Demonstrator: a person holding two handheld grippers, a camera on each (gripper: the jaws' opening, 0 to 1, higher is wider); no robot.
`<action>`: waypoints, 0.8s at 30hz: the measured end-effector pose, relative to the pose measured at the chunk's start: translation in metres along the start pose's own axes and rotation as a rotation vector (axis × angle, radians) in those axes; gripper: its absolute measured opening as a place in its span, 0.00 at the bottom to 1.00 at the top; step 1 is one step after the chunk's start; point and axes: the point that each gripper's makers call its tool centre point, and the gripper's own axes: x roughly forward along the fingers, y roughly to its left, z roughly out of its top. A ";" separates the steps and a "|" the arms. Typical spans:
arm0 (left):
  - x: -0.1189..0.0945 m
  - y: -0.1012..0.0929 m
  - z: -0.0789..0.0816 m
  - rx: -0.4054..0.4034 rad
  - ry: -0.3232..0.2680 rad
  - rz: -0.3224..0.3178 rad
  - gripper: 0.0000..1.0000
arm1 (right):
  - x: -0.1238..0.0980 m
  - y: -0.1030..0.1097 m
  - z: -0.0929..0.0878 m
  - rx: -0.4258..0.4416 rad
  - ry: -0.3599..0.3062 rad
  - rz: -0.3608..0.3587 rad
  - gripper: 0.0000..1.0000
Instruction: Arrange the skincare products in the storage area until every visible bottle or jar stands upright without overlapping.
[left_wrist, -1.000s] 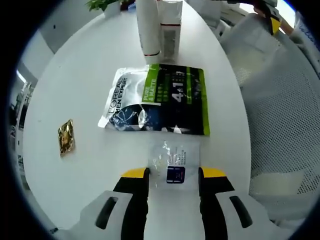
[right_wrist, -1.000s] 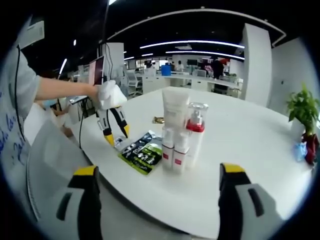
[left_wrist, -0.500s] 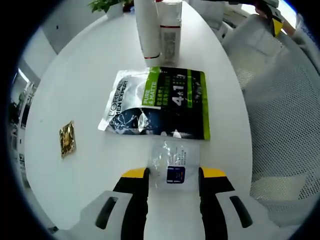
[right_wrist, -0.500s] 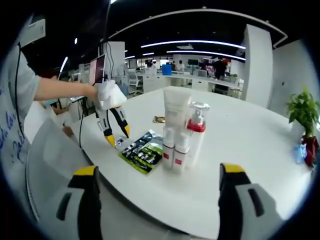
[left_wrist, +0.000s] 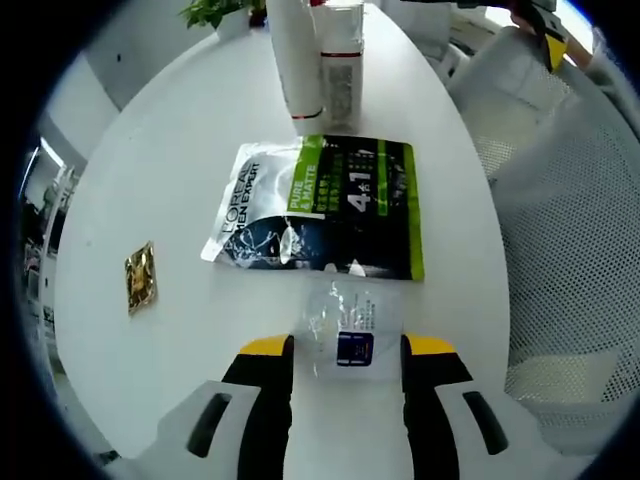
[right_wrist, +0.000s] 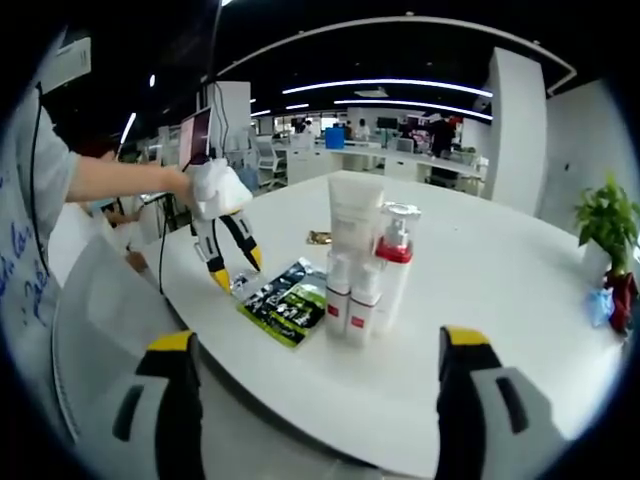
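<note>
On the white counter (left_wrist: 150, 180), the left hand-held gripper (left_wrist: 346, 350) has its jaws apart on either side of a small clear sachet (left_wrist: 347, 325) lying flat; whether they touch it cannot be told. Just beyond lies a dark and green pouch (left_wrist: 320, 205), also flat, and a small gold packet (left_wrist: 140, 277) sits well apart to one side. In the right gripper view, the right hand-held gripper (right_wrist: 313, 360) hangs with jaws wide apart, off the counter's edge. A white tube (right_wrist: 354, 225), a pump bottle (right_wrist: 394, 262) with a red collar and two small bottles (right_wrist: 350, 300) stand upright, clustered close together. A potted plant (right_wrist: 608, 232) stands far off.
</note>
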 end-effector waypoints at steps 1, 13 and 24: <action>0.000 0.000 0.000 0.001 0.000 0.001 0.43 | 0.000 0.000 0.000 0.001 0.001 0.002 1.00; -0.003 0.000 -0.003 0.003 0.020 0.045 0.49 | 0.000 0.002 0.000 -0.003 -0.002 0.008 1.00; -0.021 -0.001 -0.005 -0.065 -0.010 0.139 0.56 | -0.001 0.001 0.002 -0.004 -0.014 0.002 1.00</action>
